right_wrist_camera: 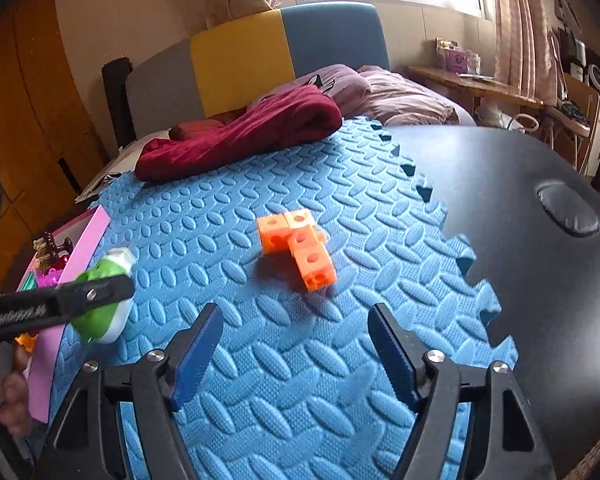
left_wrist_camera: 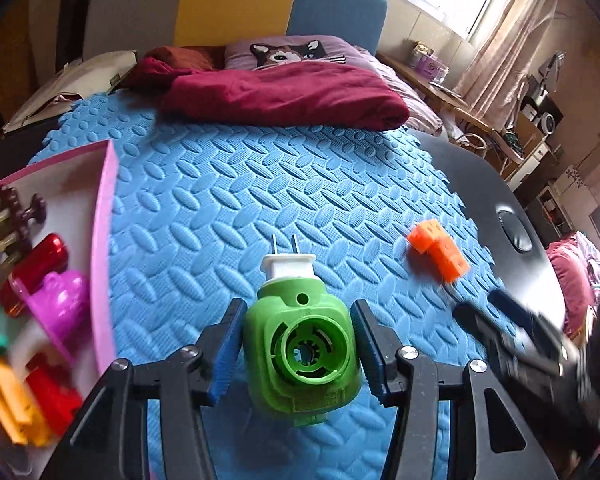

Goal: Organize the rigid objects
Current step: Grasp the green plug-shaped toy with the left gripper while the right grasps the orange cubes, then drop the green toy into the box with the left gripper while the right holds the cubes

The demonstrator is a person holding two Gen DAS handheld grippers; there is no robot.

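Observation:
A green plug-in device (left_wrist_camera: 300, 344) with a white two-pin plug sits between the blue pads of my left gripper (left_wrist_camera: 298, 306), which is shut on it, above the blue foam mat (left_wrist_camera: 260, 184). The right wrist view shows the same device (right_wrist_camera: 100, 312) held beside the pink box (right_wrist_camera: 88, 236). An L-shaped piece of joined orange cubes (right_wrist_camera: 300, 244) lies on the mat ahead of my right gripper (right_wrist_camera: 295, 312), which is open and holds nothing. From the left wrist the orange cubes (left_wrist_camera: 440, 248) lie to the right, with the blurred right gripper (left_wrist_camera: 512, 332) near them.
The pink box (left_wrist_camera: 104, 220) at the left holds several small plastic toys. A dark red blanket (left_wrist_camera: 284, 96) lies at the mat's far edge on the bed. Bare black tabletop (right_wrist_camera: 500, 200) lies to the right of the mat. A person's hand (right_wrist_camera: 8, 400) grips the left tool.

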